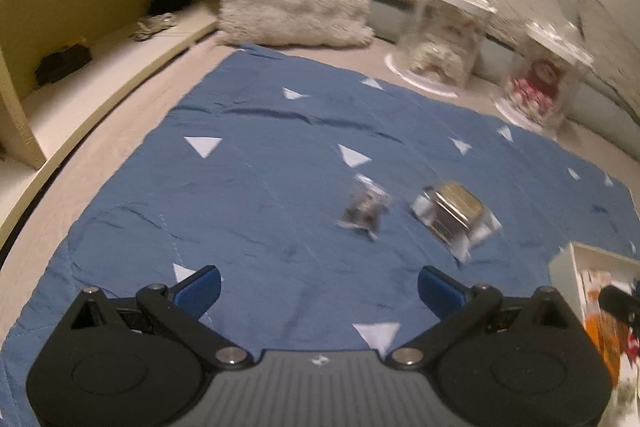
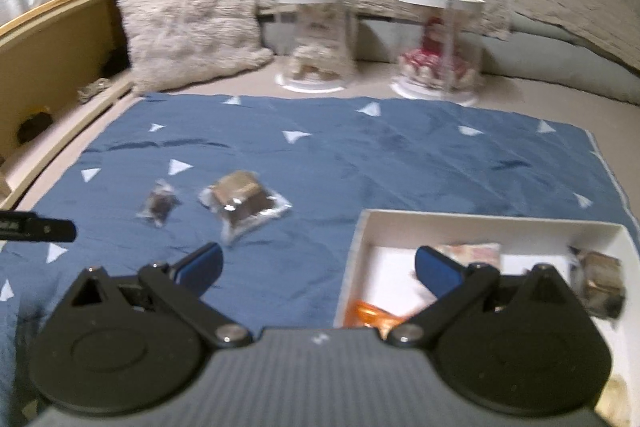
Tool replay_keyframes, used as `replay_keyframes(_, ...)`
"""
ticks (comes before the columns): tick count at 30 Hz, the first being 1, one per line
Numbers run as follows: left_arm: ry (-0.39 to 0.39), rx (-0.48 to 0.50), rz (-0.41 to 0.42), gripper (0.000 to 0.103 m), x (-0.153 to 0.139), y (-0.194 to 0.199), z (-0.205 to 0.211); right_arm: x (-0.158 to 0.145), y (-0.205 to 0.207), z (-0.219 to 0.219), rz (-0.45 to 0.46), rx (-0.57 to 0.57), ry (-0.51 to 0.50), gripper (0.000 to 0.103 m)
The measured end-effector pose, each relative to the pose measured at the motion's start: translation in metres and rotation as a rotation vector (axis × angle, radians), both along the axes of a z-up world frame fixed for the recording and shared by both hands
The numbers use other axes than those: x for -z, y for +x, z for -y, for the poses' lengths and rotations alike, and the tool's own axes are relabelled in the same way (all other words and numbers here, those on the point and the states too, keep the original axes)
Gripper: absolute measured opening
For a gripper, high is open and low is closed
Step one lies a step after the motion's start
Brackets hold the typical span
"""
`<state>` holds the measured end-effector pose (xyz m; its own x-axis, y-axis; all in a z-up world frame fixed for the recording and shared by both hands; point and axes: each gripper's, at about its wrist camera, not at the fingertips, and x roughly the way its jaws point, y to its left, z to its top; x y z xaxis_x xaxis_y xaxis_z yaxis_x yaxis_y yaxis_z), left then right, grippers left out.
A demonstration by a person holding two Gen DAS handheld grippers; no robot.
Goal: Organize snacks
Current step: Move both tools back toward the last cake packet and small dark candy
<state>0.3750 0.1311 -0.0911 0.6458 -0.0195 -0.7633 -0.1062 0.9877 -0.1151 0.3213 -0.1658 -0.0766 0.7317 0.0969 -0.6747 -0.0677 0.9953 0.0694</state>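
A: So, how far along do you reckon you are?

B: Partly done, I'd judge. Your white box (image 2: 480,223) sits at about four o'clock on the blue cloth (image 2: 360,155) in the right wrist view, and it already holds a few snacks: an orange packet (image 2: 370,313) near its front, a tan packet (image 2: 476,251) toward the back, and a dark wrapped one (image 2: 602,283) at its right side.

A: And what's left for you?

B: Two pieces lie out on the cloth, well apart from the box. The small dark wrapped sweet (image 1: 364,209) is at roughly twelve o'clock from your left tongs (image 1: 318,287), and the bigger clear-wrapped block (image 1: 454,217) lies just beside it, toward one o'clock. Both look blurred, so I can't tell what they are.

A: Your tongs?

B: Both spread wide and holding nothing. The right tongs (image 2: 318,271) hang over the near left edge of the box; one blue finger (image 2: 438,273) is above its inside.

A: The two clear jars?

B: The left jar (image 2: 316,35) and the right jar (image 2: 438,39) stand at the far edge, beyond the cloth, each with something inside. Whether the loose pieces belong there or in the box, I can't say.
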Motion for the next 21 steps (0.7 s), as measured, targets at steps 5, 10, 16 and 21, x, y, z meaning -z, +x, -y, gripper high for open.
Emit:
replay_keyframes(5, -0.005, -0.01, 0.026, 0.103, 0.012, 0.005, -0.007, 0.007, 0.01, -0.024, 0.017, -0.049, 0.015, 0.103)
replay_keyframes(10, 0.002, 0.019, 0.056, 0.103, 0.022, 0.008, -0.006, 0.022, 0.024, -0.04, 0.033, -0.083, -0.036, 0.103)
replay_keyframes(16, 0.049, 0.078, 0.128, 0.103, 0.031, 0.011, -0.008, 0.032, 0.036, -0.05, 0.047, -0.086, -0.057, 0.103)
replay_keyframes(21, 0.069, 0.148, 0.157, 0.095, 0.038, 0.023, -0.007, 0.033, 0.048, -0.054, 0.051, -0.127, -0.007, 0.103)
